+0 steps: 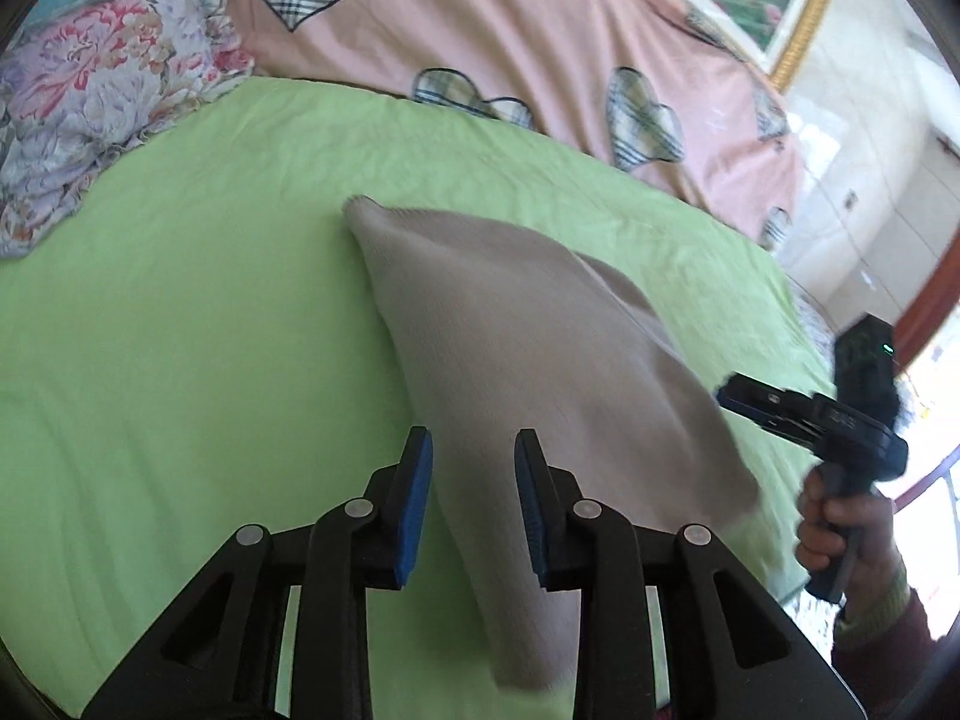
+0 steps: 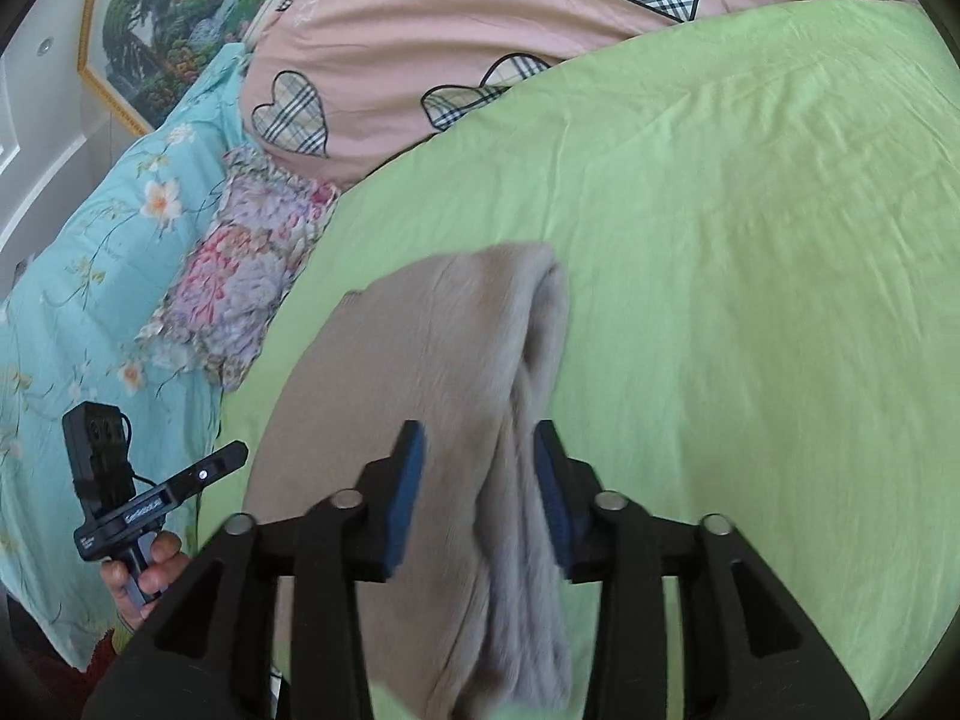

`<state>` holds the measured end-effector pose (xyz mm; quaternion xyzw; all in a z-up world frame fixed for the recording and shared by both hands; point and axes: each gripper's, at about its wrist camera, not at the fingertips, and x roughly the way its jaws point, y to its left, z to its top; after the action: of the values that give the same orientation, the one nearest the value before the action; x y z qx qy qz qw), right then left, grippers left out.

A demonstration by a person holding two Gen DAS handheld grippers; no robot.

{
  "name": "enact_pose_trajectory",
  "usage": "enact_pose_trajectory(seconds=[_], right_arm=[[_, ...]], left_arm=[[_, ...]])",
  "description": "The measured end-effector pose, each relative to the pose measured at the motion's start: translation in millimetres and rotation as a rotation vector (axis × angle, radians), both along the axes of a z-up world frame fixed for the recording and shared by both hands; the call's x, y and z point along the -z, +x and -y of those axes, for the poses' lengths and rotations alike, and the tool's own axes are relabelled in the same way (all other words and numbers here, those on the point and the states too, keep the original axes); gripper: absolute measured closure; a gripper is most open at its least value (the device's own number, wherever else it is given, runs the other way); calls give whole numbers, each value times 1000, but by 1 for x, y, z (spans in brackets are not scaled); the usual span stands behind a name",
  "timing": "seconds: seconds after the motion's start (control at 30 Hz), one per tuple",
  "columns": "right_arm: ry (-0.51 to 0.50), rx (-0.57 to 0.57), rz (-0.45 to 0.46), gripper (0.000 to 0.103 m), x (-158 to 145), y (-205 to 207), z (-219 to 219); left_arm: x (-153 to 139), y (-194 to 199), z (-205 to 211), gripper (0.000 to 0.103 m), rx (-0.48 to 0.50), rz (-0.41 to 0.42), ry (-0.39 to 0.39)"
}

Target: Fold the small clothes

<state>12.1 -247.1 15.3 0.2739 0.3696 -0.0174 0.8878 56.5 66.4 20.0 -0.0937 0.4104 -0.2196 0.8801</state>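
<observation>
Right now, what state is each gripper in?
Left gripper: open, holding nothing, above the beige garment.
Right gripper: open, garment loose between its fingers.

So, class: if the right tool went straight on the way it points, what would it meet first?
Most likely the beige garment: its bunched fold lies between the right tool and the green sheet, though depth is unclear.

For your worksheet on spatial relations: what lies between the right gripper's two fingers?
The beige garment, in the right wrist view; the right gripper is open around it.
</observation>
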Motion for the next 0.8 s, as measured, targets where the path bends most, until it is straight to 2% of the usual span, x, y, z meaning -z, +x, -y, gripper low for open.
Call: enact_pose_trajectory(seconds=[0.2,0.3,0.4,0.6,0.7,0.8], right_arm=[[-8,-40,-29,52,11,-38,-26],[12,-39,-29,51,18,-48,-30],[18,-41,-29,51,21,-53,-32],[1,-62,-21,51,21,-52,-40],[-15,-74,-22,51,20,-51,-44],[-42,-80,-22,51,22,-50,-48]], left_arm=[[10,-65,14,70,77,8,43],[23,-81,28,62,96,7,113],[31,-83,37,60,83,16,175],[47,-70,40,57,51,-17,198],[57,-66,38,57,0,-37,239],[56,-62,30,57,-65,-49,196]])
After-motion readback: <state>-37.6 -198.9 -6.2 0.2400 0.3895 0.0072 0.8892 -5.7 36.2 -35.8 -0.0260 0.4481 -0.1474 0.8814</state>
